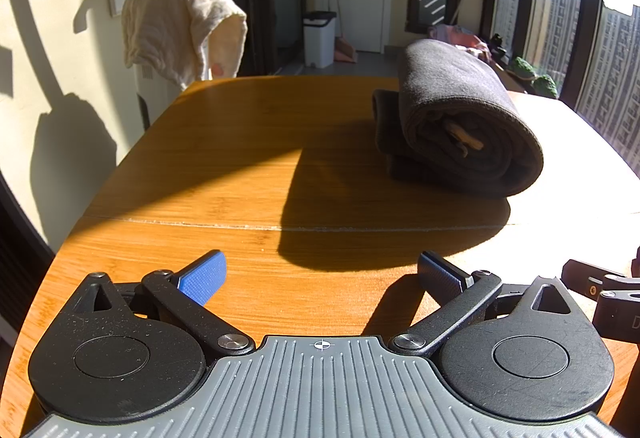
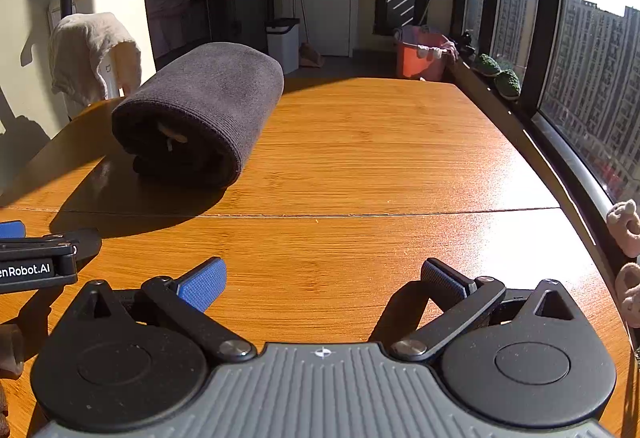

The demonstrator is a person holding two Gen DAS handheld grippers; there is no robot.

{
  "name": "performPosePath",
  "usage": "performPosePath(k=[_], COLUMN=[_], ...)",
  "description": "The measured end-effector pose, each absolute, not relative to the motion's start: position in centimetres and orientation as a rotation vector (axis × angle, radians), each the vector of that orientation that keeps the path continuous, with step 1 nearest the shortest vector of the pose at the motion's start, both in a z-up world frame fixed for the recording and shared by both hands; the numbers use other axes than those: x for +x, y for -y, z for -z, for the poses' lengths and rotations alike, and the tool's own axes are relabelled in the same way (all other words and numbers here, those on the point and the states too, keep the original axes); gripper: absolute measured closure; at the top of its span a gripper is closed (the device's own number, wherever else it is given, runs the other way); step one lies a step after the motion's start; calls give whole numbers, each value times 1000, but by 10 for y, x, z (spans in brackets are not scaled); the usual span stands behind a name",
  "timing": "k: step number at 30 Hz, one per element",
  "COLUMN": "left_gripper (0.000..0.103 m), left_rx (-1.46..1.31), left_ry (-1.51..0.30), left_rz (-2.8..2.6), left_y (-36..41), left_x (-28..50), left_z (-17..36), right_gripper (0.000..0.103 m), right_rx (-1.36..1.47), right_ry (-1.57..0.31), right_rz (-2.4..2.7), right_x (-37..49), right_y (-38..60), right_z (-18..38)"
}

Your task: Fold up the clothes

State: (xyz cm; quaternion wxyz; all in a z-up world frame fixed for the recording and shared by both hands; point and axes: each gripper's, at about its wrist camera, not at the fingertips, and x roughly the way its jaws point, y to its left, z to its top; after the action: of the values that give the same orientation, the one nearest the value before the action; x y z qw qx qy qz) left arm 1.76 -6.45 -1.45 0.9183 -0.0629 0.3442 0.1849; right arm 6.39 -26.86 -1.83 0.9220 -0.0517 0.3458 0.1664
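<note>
Low sun through tall windows [image 2: 592, 86] floods the wooden table [image 2: 360, 158] and cream wall [image 1: 60, 58].

Sunlit wooden table [image 2: 380, 158], seam across it, dark rolled garment [image 2: 200, 110] lying on top

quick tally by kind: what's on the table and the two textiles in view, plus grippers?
Dark folded garment on the table: 1
Cream cloth draped beyond the table: 1
Hand-held grippers, both open and empty: 2 (left hand-held gripper, right hand-held gripper)
Total: 4
</note>
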Motion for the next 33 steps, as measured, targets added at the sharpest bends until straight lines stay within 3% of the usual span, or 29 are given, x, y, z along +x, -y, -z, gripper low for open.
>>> performPosePath(k=[33], left_gripper=[0], left_rx=[-128], left_ry=[-707], left_rz=[-381], left_y=[66], left_x=[17], left_z=[15], right_gripper=[0], right_rx=[-106], right_ry=[-710], right_rz=[-344], right_x=[63], right_y=[266], right_z=[19])
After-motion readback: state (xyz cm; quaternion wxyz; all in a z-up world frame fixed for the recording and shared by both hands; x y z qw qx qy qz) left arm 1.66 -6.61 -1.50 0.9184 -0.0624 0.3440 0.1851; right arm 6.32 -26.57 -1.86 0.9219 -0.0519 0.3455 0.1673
